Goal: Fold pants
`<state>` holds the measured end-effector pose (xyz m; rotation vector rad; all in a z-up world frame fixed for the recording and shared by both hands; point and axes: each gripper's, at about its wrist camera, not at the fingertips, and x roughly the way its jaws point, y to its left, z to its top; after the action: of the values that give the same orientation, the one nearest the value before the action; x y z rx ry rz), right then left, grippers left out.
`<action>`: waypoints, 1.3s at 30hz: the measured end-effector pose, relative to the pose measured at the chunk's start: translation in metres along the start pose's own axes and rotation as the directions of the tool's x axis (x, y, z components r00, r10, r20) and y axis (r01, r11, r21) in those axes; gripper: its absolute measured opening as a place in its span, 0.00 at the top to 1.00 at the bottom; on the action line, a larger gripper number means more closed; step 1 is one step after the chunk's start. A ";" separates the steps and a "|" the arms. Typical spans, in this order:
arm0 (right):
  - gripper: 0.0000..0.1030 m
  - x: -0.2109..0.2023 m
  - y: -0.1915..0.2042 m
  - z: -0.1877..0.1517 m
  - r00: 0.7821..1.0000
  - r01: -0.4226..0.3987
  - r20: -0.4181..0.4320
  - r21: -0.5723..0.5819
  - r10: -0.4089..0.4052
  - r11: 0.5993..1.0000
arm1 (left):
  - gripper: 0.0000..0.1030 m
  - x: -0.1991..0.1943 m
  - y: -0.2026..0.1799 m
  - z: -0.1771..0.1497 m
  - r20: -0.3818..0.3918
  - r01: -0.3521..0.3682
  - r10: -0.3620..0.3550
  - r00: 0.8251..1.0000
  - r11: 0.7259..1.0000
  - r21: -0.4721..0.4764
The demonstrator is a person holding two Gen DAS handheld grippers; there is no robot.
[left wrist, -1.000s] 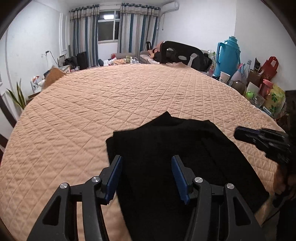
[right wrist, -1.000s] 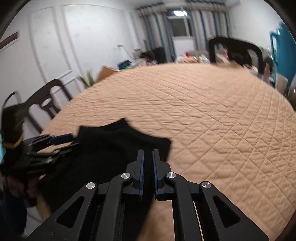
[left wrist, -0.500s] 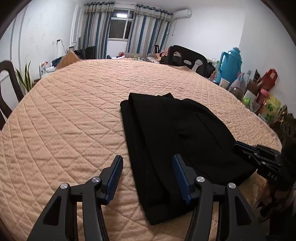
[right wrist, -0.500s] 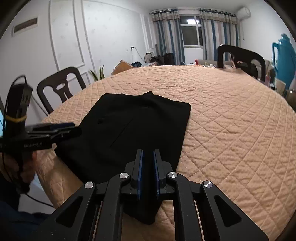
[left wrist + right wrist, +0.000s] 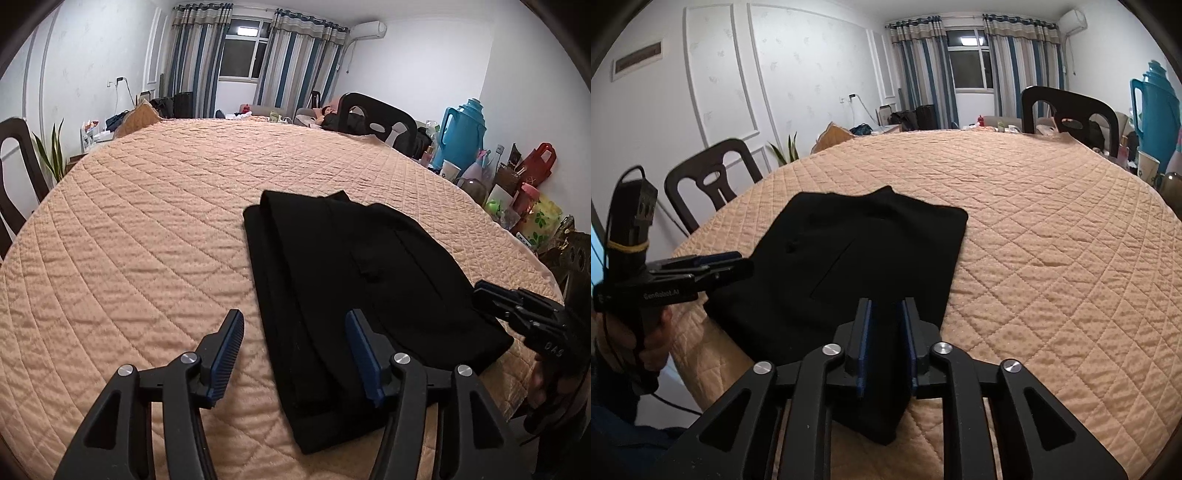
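Black pants [image 5: 332,273] lie folded flat on the peach quilted table cover [image 5: 129,240], near its front edge. My left gripper [image 5: 295,350] stands open low over the pants' left edge, and its pads touch no cloth. In the right wrist view the pants [image 5: 857,251] reach back under my right gripper [image 5: 885,332]. Its jaws are opening, with the near corner of the black cloth lying between them, no longer pinched. Each view also shows the other tool: the right gripper [image 5: 517,314] at the pants' right corner, the left gripper [image 5: 701,269] at their left side.
Dark chairs stand around the table: one at the far side [image 5: 373,122], one at the left [image 5: 709,177]. A blue thermos [image 5: 461,136], bags and cups crowd the right wall. A plant [image 5: 51,155] stands at the left. A hand [image 5: 628,339] holds the left tool.
Both grippers drew back toward the near edge, and the pants now lie flat in front of them. The right gripper's jaws went from shut to parted.
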<state>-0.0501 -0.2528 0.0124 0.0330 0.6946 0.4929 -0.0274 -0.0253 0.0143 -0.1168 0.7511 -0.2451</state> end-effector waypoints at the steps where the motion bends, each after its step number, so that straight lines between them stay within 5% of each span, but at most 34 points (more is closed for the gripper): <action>1: 0.65 0.000 -0.004 0.001 1.000 0.000 0.000 0.016 0.000 1.000 | 0.41 0.001 0.001 0.003 0.003 -0.008 0.008 1.000 1.000 0.002; 4: 0.59 0.002 -0.018 0.006 1.000 -0.020 -0.003 0.085 0.020 0.996 | 0.41 0.009 0.005 0.011 0.007 -0.012 0.013 1.000 1.000 -0.004; 12: 0.59 0.038 -0.047 0.017 0.985 -0.126 -0.084 0.268 0.153 0.955 | 0.40 0.035 0.022 0.026 -0.053 0.119 -0.126 0.991 0.986 -0.118; 23: 0.56 0.030 -0.040 0.007 0.974 -0.176 -0.082 0.310 0.211 0.934 | 0.39 0.023 0.016 0.008 -0.052 0.166 -0.176 0.983 0.974 -0.155; 31: 0.56 0.047 -0.042 0.020 0.968 -0.190 -0.092 0.339 0.233 0.922 | 0.39 0.040 0.016 0.027 -0.070 0.173 -0.187 0.980 0.970 -0.171; 39: 0.74 0.040 -0.038 0.013 0.975 -0.170 -0.080 0.324 0.206 0.931 | 0.57 0.030 0.020 0.016 -0.056 0.175 -0.188 0.981 0.966 -0.190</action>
<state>0.0004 -0.2671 -0.0088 0.3789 0.8822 0.5669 0.0084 -0.0138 0.0024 -0.3552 0.8367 -0.3555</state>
